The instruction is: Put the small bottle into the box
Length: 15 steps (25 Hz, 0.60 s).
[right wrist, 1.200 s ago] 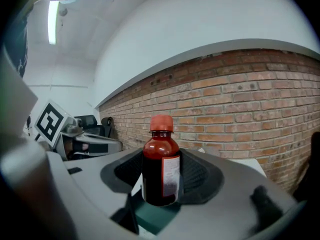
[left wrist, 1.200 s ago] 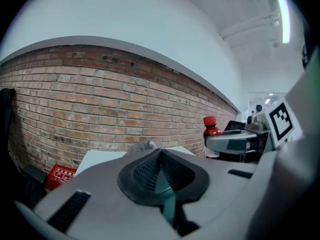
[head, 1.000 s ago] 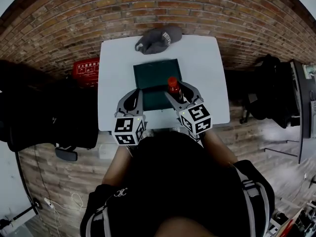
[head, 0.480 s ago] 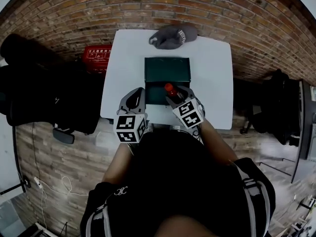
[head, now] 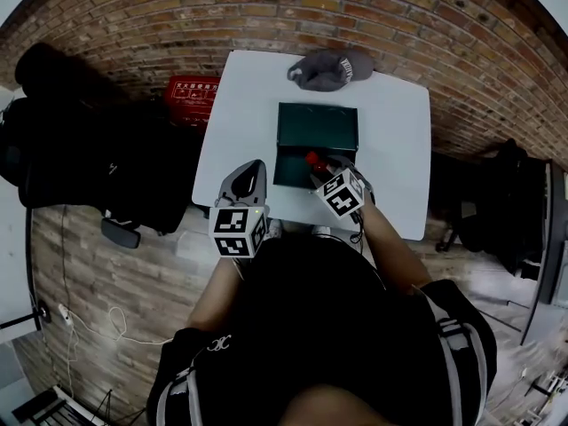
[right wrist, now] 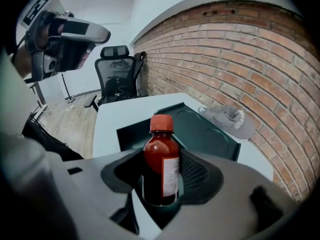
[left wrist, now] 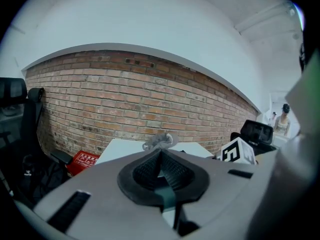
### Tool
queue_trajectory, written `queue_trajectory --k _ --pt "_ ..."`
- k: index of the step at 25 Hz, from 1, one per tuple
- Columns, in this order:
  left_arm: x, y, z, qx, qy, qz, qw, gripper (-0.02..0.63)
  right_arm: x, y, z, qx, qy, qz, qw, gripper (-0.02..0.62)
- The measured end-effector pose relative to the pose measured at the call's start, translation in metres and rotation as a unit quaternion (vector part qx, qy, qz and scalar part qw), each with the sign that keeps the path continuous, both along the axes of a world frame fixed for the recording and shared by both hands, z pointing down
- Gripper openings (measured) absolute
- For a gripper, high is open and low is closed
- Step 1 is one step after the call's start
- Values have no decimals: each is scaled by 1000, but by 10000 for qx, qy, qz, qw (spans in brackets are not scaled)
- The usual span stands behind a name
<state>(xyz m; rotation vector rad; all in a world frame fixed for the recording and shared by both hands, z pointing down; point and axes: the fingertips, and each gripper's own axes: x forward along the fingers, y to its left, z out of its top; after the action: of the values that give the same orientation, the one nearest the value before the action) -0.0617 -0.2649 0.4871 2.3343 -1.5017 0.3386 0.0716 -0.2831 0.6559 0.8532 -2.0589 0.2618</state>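
The right gripper (right wrist: 161, 176) clasps the small bottle (right wrist: 161, 156) at the open green box (right wrist: 200, 129)'s near edge; lowering and releasing remain; the left gripper (left wrist: 161, 168) is clenched, empty.

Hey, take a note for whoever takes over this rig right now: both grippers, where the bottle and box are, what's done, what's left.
Left gripper: fingers shut, empty, over the white table's near edge, left of the box.
Right gripper: shut on the small red-capped bottle of red liquid, upright.
Dark green open box: mid-table; the bottle is over its near right part, contact with its floor unclear.
Done: bottle grasped and at the box.
Left: set it inside, release, withdraw.
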Motion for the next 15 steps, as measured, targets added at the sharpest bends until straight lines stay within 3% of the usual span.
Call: queue_trajectory --k 6,15 --pt "-21 2 3 -30 -55 -157 9999 14 2 -8 22 -51 335 111 9994 213" --pt "-43 -4 6 -119 -29 -393 9992 14 -3 -4 61 -615 982 -262 9929 215"
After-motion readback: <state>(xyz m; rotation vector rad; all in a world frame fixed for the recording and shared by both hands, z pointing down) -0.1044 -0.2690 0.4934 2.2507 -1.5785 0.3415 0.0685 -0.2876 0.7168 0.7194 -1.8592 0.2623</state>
